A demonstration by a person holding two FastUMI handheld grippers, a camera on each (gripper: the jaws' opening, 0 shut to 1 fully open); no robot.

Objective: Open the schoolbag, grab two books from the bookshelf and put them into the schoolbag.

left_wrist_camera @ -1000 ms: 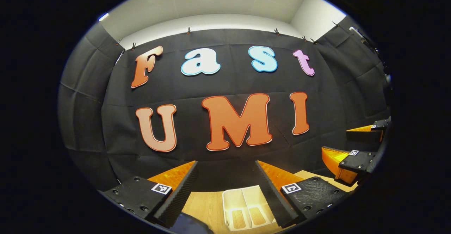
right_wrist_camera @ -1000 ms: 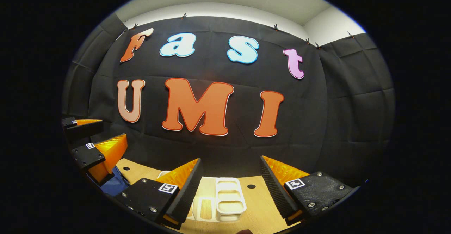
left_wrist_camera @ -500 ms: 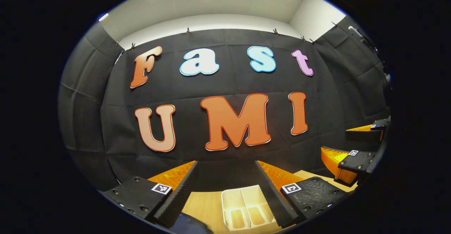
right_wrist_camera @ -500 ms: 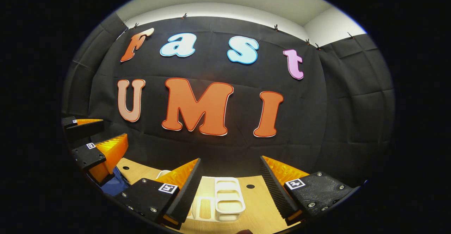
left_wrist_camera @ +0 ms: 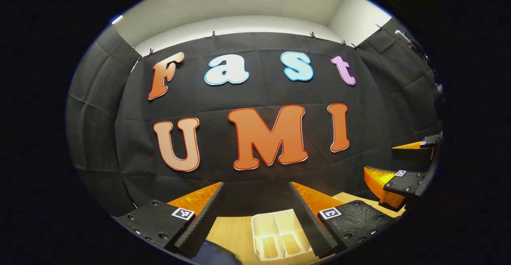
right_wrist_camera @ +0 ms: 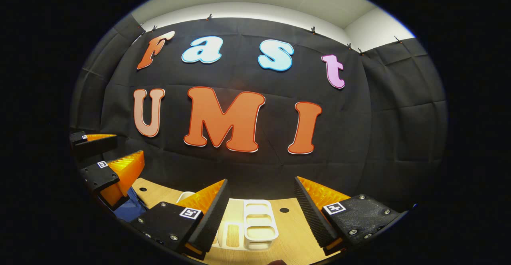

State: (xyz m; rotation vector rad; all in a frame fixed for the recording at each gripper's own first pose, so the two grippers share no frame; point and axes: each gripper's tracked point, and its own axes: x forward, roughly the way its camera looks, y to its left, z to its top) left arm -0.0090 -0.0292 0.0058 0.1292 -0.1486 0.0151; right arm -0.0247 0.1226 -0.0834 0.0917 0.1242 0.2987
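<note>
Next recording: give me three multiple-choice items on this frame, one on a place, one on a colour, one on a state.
1. Where does the white rack stand?
A. on the wooden table
B. on the floor
C. hung on the wall
2. What colour is the bag at the table's left edge in the right gripper view?
A. red
B. blue
C. green
3. How do the left gripper and right gripper stand?
A. both shut
B. both open, empty
C. one holds a book

Answers: A, the table lies under it; B, blue fabric shows; B, fingers apart, nothing between them.

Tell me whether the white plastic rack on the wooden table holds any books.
Empty: the white plastic rack shows bare slots, wooden table visible through them.
</note>
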